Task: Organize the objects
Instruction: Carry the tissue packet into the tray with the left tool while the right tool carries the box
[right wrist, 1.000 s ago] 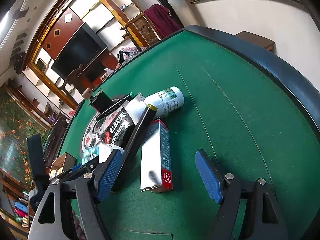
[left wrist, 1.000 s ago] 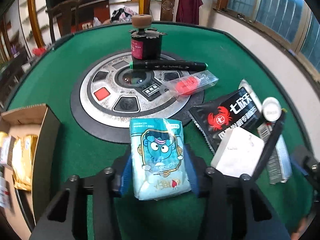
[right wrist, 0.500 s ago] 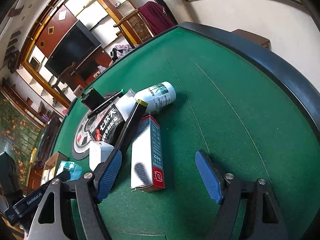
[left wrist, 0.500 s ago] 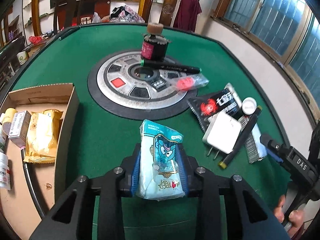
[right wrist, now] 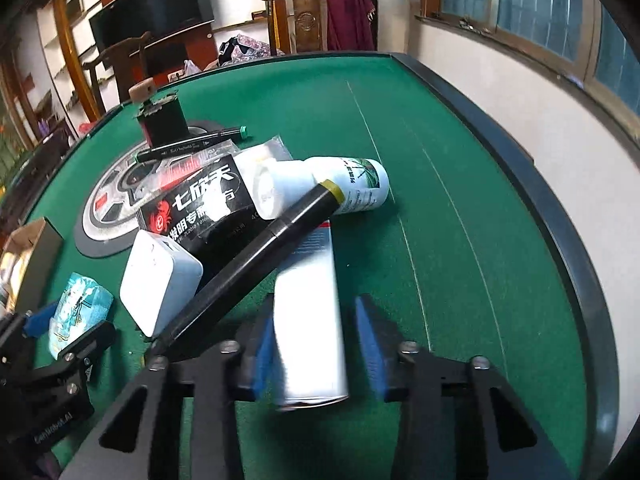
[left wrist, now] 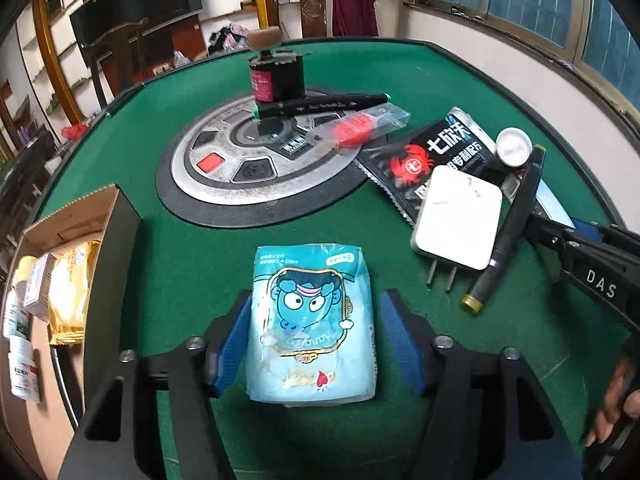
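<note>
From your left wrist view, your left gripper (left wrist: 316,344) has the blue tissue pack (left wrist: 312,324) sitting between its jaws, and those jaws are opening: a sliver of gap shows on both sides, so the pads are not pressing on it and the pack rests on the green desk (left wrist: 192,264). The cardboard box (left wrist: 76,240) waits just off to the left with a yellow packet (left wrist: 70,292) and a few small medicine boxes and bottles already inside, so some sorting looks done. Plenty is left out: the white charger (left wrist: 456,216), the black crab sachet (left wrist: 436,152), the black marker (left wrist: 320,104), the clear packet with a red piece (left wrist: 360,128) and the dark jar (left wrist: 276,76) on the round centre panel (left wrist: 240,168). Over to your right wrist view, your right gripper (right wrist: 316,344) is closing around the long white carton (right wrist: 310,312); the left pad seems to touch it, the right pad shows a narrow gap, so I judge the grip not yet firm. Watch the gold-capped black pen (right wrist: 256,260) lying across that carton, and the white bottle (right wrist: 328,188) just beyond it. By my reckoning you are early to midway: most of the pile is on the desk, and neither piece is in the box yet.
</note>
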Tool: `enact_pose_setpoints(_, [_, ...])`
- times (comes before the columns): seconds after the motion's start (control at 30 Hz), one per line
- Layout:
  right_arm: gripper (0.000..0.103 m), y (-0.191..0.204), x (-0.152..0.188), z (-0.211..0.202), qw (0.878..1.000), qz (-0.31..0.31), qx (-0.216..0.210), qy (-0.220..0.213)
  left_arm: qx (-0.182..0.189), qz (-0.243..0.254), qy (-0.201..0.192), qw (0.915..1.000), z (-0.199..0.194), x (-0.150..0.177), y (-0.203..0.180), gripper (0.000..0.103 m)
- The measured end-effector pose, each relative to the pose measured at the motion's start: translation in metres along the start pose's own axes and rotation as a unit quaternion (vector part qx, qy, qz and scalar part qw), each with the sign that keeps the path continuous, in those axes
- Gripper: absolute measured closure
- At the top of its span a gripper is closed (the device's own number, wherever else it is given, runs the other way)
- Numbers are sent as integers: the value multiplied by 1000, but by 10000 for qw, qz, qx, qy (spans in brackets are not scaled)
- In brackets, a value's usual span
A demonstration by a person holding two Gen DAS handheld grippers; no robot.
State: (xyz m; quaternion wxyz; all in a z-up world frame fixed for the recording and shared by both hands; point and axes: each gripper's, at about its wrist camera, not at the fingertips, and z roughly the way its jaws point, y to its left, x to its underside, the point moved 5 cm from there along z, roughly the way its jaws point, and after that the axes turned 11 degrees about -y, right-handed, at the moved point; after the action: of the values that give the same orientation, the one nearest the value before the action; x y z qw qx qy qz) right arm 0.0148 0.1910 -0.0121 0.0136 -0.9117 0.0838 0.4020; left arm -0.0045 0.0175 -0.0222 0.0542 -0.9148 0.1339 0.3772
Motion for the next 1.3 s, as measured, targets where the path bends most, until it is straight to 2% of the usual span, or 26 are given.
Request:
enact_pose_setpoints(0.1, [74,-7,2,-4,9997,189,-151,46,16,-15,-24,10000,-4,-1,3,59])
enact_pose_setpoints(0.3, [74,-23,12,-22,9970,556,-496,186,418,-528,-48,9977,-21,3,14,61])
enact_pose_setpoints(0.47, [74,-37,16,-41,9914,1036,-785,152,774,-946,-242,9922,-51,-3,26,61])
enact_pose_setpoints(0.63, [74,-45,10,-56,9869,1323,-922,58,896,-1206,-385,9879,-75,-3,45,61])
enact_pose_setpoints(0.8, [74,-58,-2,-67,9857,1508,-740,-158,740,-1378,-499,9864,-94,5,75,60])
enact_pose_setpoints(1.0, [74,-68,-19,-78,9837,1633,-661,-354,324,-1639,-630,9839,-114,19,135,60])
enact_pose_setpoints(1.13, [74,-45,-26,-85,9854,1407,-882,-379,-16,-1932,-623,9792,-126,37,182,60])
enact_pose_setpoints(1.3, [74,10,-26,-85,9815,1203,-1478,-182,-344,-2205,-546,9733,-135,61,222,60])
